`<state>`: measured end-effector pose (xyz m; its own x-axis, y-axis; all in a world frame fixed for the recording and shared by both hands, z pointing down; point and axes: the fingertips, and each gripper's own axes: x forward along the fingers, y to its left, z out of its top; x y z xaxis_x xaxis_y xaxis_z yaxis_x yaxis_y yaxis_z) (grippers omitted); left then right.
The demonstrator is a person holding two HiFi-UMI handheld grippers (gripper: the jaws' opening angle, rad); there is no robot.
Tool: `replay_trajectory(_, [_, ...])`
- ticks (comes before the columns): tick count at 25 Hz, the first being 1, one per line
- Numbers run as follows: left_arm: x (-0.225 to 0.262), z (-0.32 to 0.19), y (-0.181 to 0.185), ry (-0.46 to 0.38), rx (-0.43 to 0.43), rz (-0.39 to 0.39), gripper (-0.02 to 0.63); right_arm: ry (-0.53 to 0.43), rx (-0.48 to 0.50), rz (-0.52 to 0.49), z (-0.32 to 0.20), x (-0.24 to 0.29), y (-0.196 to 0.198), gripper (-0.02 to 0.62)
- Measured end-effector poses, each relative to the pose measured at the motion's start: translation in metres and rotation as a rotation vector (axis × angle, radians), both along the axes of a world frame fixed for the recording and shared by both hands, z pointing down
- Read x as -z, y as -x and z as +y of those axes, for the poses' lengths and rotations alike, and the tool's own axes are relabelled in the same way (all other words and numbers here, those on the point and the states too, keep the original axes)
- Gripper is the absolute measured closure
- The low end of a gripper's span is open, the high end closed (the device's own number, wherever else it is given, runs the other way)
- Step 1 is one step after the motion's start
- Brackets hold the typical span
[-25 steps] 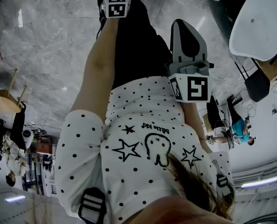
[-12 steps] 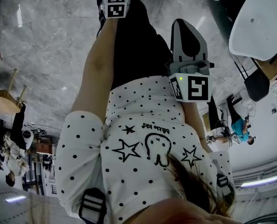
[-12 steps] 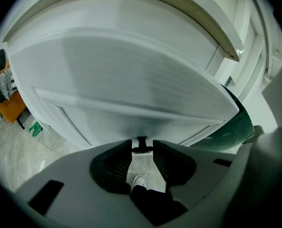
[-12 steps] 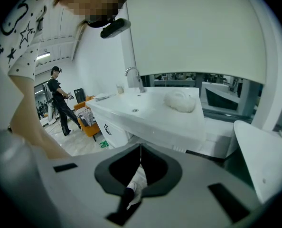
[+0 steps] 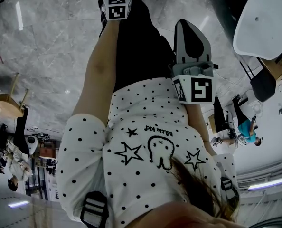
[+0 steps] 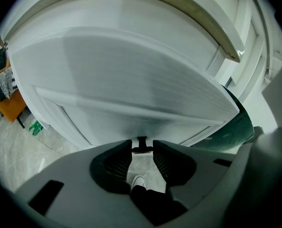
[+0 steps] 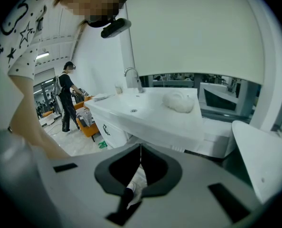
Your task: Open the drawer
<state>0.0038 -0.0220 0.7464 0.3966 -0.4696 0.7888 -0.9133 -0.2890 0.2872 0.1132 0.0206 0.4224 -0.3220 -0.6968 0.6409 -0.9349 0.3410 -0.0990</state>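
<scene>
Left fingers [image 6: 116,163] on my left gripper [image 6: 142,148] stand a little apart with nothing between them. Through the gap I see only pale floor and a white shoe [image 6: 139,180] below. Close ahead of their tips a white panelled cabinet front [image 6: 131,80] fills the view, and I cannot tell which panel is the drawer.

On my right gripper [image 7: 140,158] the fingers are pressed together and hold nothing. Well beyond them a white vanity surface [image 7: 150,122] carries a faucet [image 7: 131,77] and a white bundled cloth [image 7: 179,101]. The cabinet below it has a dark handle [image 7: 105,129]. Further left of these fingers a person [image 7: 67,96] stands.

In the head view both grippers hang beside a polka-dot shirt [image 5: 145,141], over a grey marble floor [image 5: 51,46].
</scene>
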Motion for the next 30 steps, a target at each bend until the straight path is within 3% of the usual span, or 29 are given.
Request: replay_trajectory(30, [-0.0008,0.0023,-0.0036,0.019,0.001,0.014,0.465,0.002,0.000,0.000,0.0005,-0.0011,-0.0005,0.581])
